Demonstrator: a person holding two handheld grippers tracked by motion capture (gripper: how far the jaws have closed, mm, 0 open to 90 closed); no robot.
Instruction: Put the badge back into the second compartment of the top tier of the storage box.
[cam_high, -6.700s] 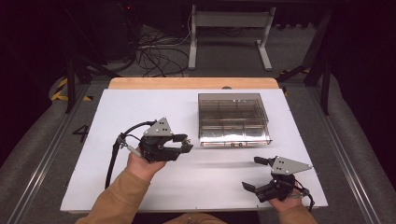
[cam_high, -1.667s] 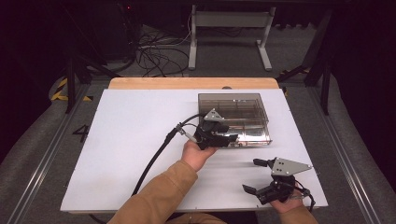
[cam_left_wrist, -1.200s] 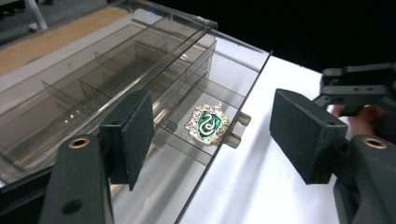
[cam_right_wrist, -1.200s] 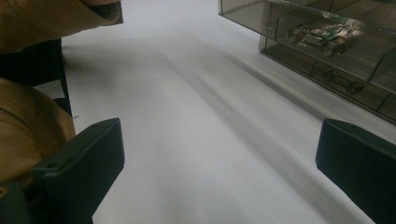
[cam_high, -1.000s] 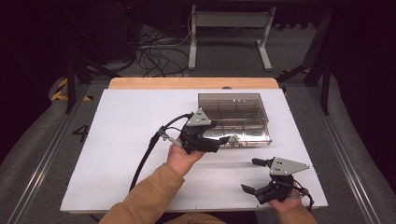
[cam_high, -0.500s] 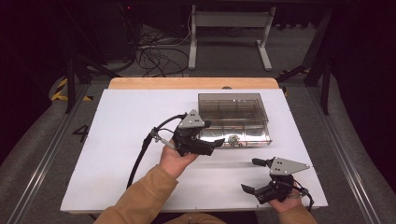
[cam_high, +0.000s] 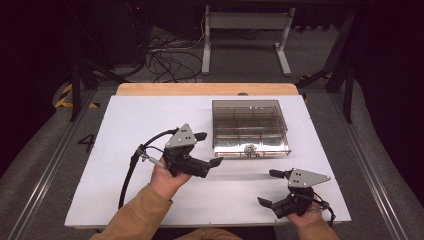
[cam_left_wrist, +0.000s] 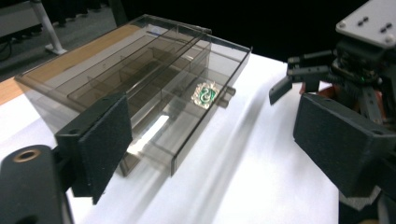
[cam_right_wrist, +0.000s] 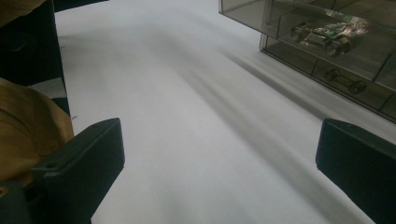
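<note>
A smoky clear compartment box (cam_high: 250, 125) lies right of the middle of the white table. A small green-and-silver part (cam_high: 247, 148) rests in its front row, also seen through the wall as the part (cam_left_wrist: 204, 93) and the part (cam_right_wrist: 334, 28). My left gripper (cam_high: 208, 148) hovers just left of the box's front corner. Its jaws have just been opening and hold nothing; the black pads (cam_left_wrist: 102, 140) stand wide apart, framing the box (cam_left_wrist: 140, 74). My right gripper (cam_high: 268, 187) stays near the front right edge, open and empty, pointing across bare table (cam_right_wrist: 201, 116).
The left gripper's cable (cam_high: 131, 167) loops over the white table top (cam_high: 125, 130) toward the front edge. A wooden strip (cam_high: 165, 89) borders the far edge. Beyond it are floor cables (cam_high: 165, 55) and a desk frame (cam_high: 245, 30). A tan sleeve (cam_right_wrist: 28, 116) lies beside the right gripper.
The left gripper has drawn back leftward from the box's front and its jaws have opened wider. The right gripper has stayed put.
</note>
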